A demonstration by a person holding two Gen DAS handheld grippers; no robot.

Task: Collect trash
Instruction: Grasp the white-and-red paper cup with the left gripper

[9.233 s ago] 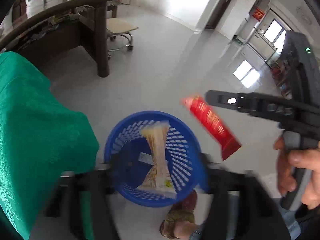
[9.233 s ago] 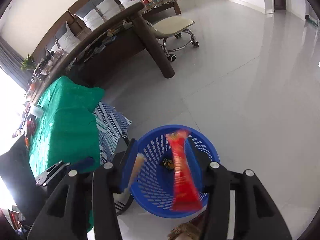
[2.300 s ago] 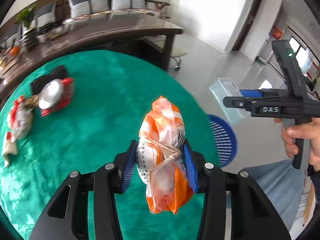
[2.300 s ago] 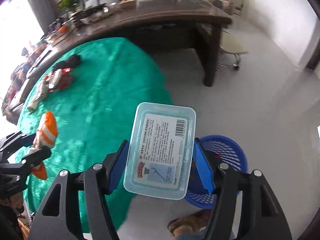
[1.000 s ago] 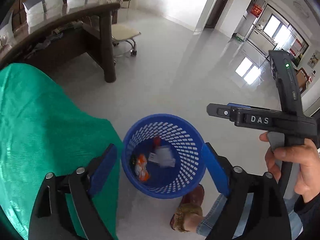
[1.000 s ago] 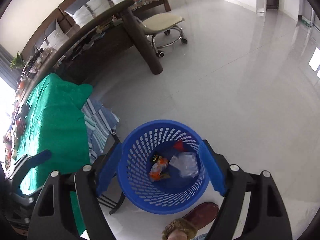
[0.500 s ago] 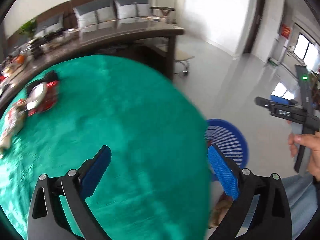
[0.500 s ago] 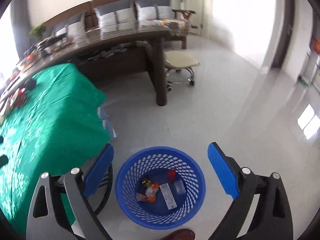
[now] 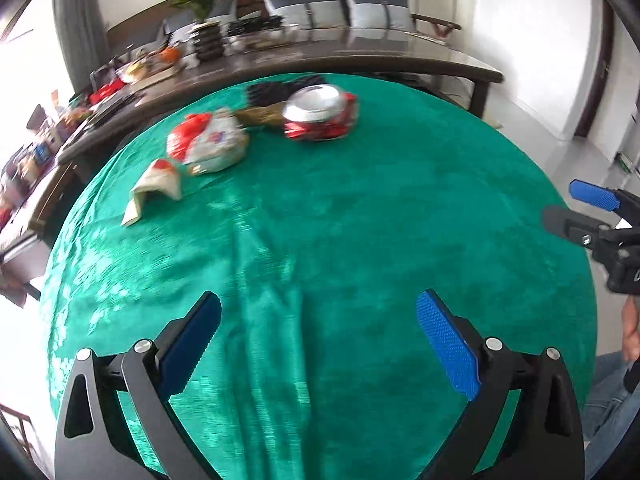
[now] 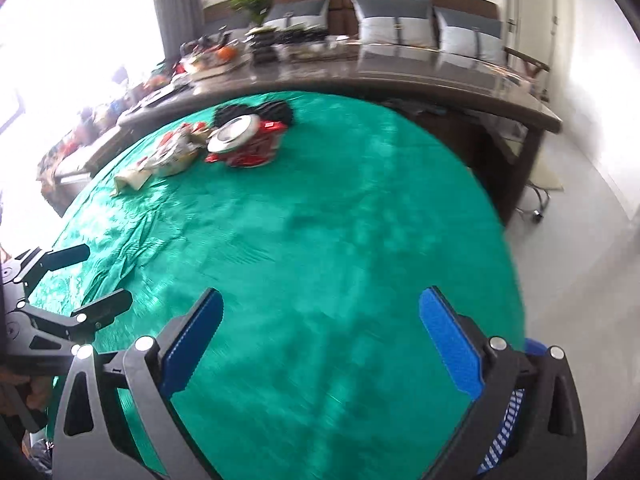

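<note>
My left gripper [image 9: 318, 344] is open and empty above the near side of the green tablecloth [image 9: 340, 240]. My right gripper [image 10: 320, 344] is also open and empty, over the cloth's near right side. At the far side lie a red container with a silver lid [image 9: 320, 114], a red and white bag [image 9: 208, 144], a folded pale wrapper [image 9: 154, 186] and a black item [image 9: 280, 90]. The same trash shows in the right wrist view: red container [image 10: 246, 140], bag [image 10: 174, 156]. The blue basket [image 10: 504, 432] peeks out at the lower right, behind my right finger.
A long dark desk [image 9: 360, 60] cluttered with plants and dishes stands behind the table, with a sofa and cushions [image 10: 400, 20] beyond. A swivel chair [image 10: 540, 188] stands on the white floor to the right. My right gripper shows at the left view's right edge [image 9: 592, 216].
Both grippers dropped their trash in the blue basket, opened, and have swung from the basket back up over the green table. Both views now face the remaining trash.
</note>
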